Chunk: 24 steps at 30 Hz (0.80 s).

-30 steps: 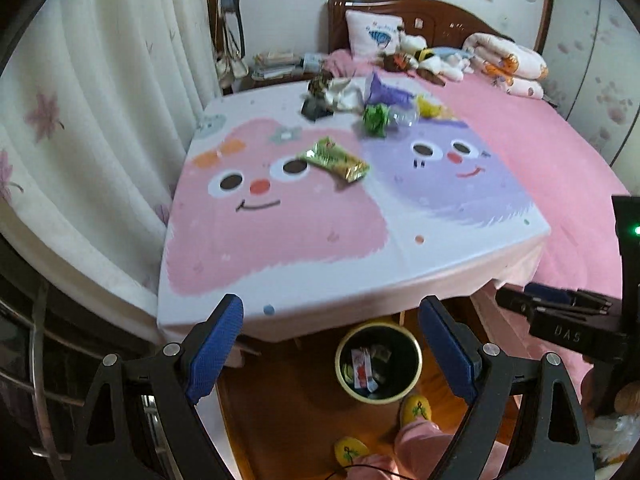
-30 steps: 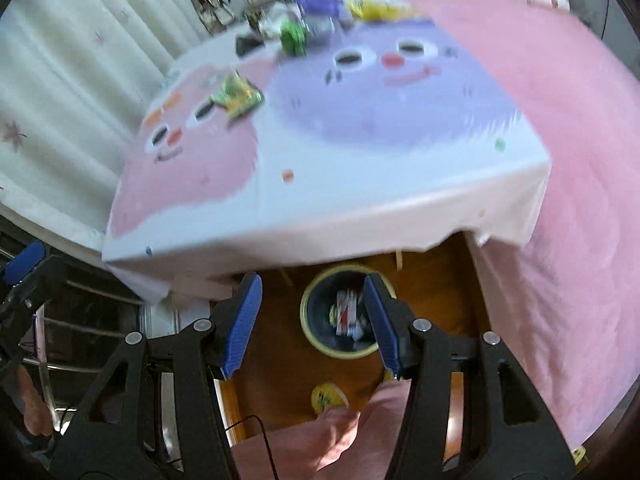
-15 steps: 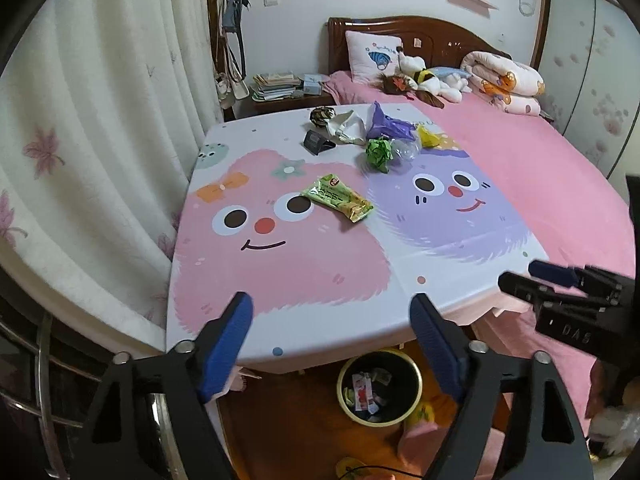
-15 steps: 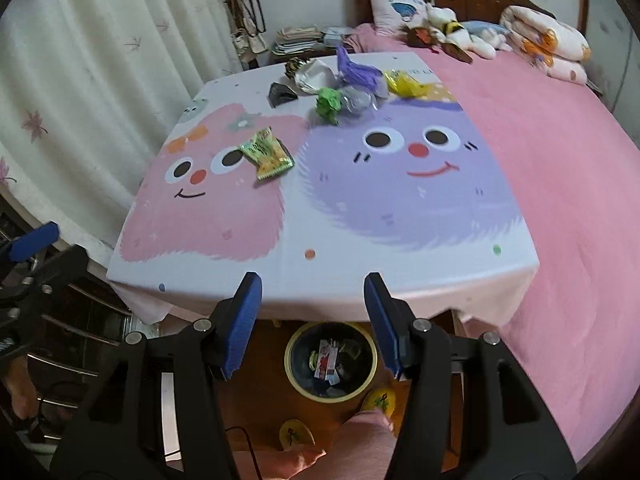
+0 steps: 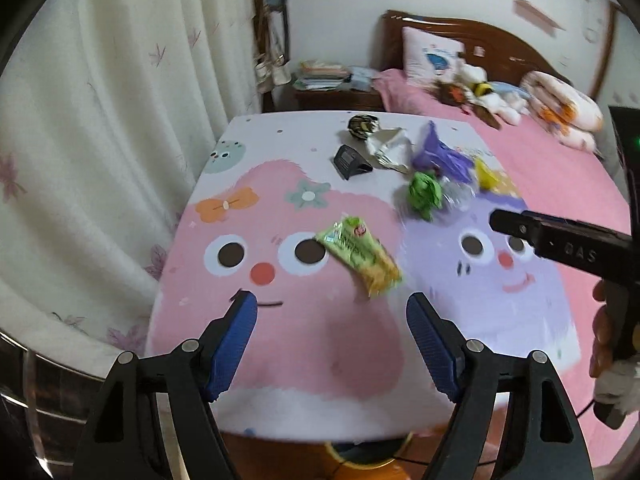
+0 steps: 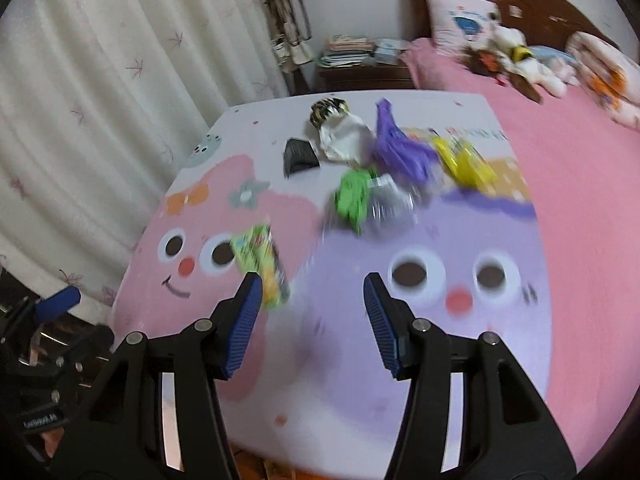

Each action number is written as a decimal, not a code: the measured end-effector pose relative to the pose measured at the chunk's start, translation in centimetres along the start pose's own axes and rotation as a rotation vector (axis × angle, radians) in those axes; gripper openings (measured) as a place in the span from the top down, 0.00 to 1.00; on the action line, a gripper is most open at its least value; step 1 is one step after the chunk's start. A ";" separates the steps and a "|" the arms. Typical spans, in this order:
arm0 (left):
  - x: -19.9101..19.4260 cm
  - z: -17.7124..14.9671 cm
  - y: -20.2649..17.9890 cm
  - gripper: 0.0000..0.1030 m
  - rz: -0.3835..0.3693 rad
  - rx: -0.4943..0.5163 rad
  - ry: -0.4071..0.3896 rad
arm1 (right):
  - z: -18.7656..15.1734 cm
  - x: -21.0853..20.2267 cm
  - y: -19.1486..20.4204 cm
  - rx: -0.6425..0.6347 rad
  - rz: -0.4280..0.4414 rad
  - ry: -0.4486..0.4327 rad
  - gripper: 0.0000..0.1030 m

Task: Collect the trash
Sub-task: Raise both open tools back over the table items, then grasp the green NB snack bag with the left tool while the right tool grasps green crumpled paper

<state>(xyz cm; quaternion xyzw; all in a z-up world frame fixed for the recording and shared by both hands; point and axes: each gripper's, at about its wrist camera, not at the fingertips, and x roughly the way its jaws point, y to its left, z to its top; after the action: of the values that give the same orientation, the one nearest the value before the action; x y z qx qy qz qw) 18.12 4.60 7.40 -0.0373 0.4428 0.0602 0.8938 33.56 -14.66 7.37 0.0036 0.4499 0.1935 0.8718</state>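
A low table (image 5: 280,392) draped in a smooth printed cloth fills both views, the cloth showing a fuzzy pink cartoon face on one half and a fuzzy purple face on the other. The left gripper (image 5: 332,344) hangs over the near edge of the pink half, its two ribbed blue pads spread wide apart with nothing between them. The right gripper (image 6: 313,320) hangs over the seam between the two faces, jaws likewise parted and empty.

The trash lies on the cloth. A flat, glossy green and yellow snack wrapper (image 5: 358,256) rests alone beside the pink face's eye, just ahead of the left gripper and close to the left pad of the right one in the right wrist view (image 6: 260,268). Farther back sits a loose cluster: a crumpled green wrapper (image 5: 424,196), clear crinkled plastic (image 6: 390,200) touching it, a crumpled purple bag (image 6: 396,150), a yellow wrapper (image 6: 464,160), a wad of white paper (image 6: 344,138), a small black wedge-shaped box (image 5: 350,162) and a round dark-and-gold wrapper (image 5: 362,125) at the far edge.

A rim of a round bin (image 5: 362,458) peeks from under the table's near edge. Beyond are a pink bedspread (image 5: 560,176) with soft toys and a pleated cream curtain (image 5: 100,120).
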 end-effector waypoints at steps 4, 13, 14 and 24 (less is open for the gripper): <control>3.5 3.1 -1.7 0.23 0.071 -0.065 0.020 | 5.3 5.3 -1.8 -0.075 0.036 0.051 0.52; 10.4 5.5 -1.9 0.23 0.146 -0.274 0.121 | 9.9 17.0 -3.1 -0.163 0.030 0.252 0.53; 10.9 5.4 -2.0 0.23 0.151 -0.284 0.131 | 10.0 17.8 -3.2 -0.168 0.030 0.272 0.53; 16.1 5.6 -3.6 0.23 0.141 -0.319 0.238 | 8.2 21.5 -3.6 -0.250 0.050 0.364 0.65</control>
<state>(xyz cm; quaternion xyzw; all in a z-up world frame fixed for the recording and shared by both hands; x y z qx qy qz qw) 32.72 2.88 -1.99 -0.1541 0.5314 0.1874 0.8116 52.38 -9.26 -5.26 -0.1282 0.5722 0.2667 0.7649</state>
